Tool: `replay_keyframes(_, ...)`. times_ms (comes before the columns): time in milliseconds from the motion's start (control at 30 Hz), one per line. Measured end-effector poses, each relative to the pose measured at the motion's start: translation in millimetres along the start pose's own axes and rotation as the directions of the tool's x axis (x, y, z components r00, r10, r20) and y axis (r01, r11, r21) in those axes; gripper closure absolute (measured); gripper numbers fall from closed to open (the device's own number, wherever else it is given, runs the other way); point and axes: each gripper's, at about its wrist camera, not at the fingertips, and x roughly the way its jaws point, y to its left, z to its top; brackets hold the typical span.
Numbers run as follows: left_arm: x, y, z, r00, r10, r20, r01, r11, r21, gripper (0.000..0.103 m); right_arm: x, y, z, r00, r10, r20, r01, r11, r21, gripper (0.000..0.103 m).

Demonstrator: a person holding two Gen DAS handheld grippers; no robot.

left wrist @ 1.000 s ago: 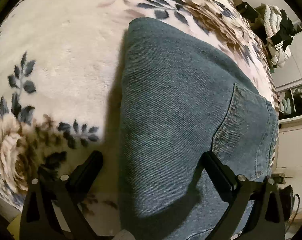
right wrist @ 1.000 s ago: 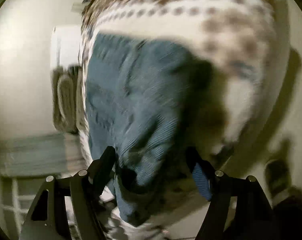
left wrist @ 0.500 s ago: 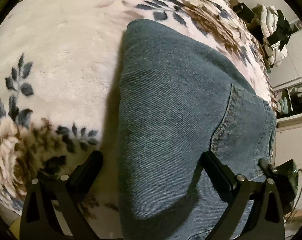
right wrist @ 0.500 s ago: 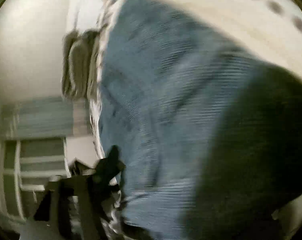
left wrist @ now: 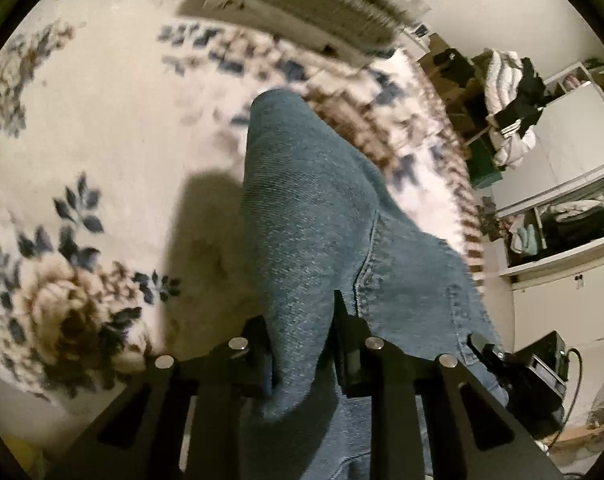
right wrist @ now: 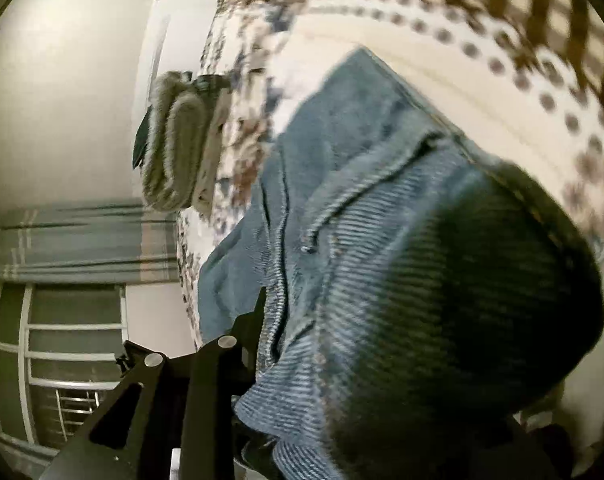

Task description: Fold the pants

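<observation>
Clearly the left gripper [left wrist: 302, 340] pinched a raised fold of the blue jeans [left wrist: 317, 208] above the floral blanket [left wrist: 102, 120], while the right gripper's [right wrist: 270, 344] grip stayed unclear behind denim.

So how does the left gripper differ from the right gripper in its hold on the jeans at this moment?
The left gripper shows both fingers, closed on a narrow ridge of the jeans; the right gripper shows only one finger, the other hidden behind denim. The left view looks along cloth lying on the floral blanket; the right view is filled by bunched, shadowed denim. Both are black and touch the jeans.
</observation>
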Motion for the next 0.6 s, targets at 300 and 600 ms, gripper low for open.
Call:
replay_keyframes(300, -98.0, -50.7, 89.2, 0.995, -0.03, 0.093, 0.028, 0.999, 0.023, 0.084, -40.1, 115.2, 2.1, 0.999, 0.025, -0.04, -0.03, 0.987, -0.155, 0.075)
replay_keyframes(600, -115.3, -55.0, 284.5, 0.976, -0.071, 0.207, 0.069, 0.997, 0.019, 0.084, 48.5, 299.5, 123.4, 0.993, 0.114, 0.017, -0.106, 0.963, -0.248, 0.075)
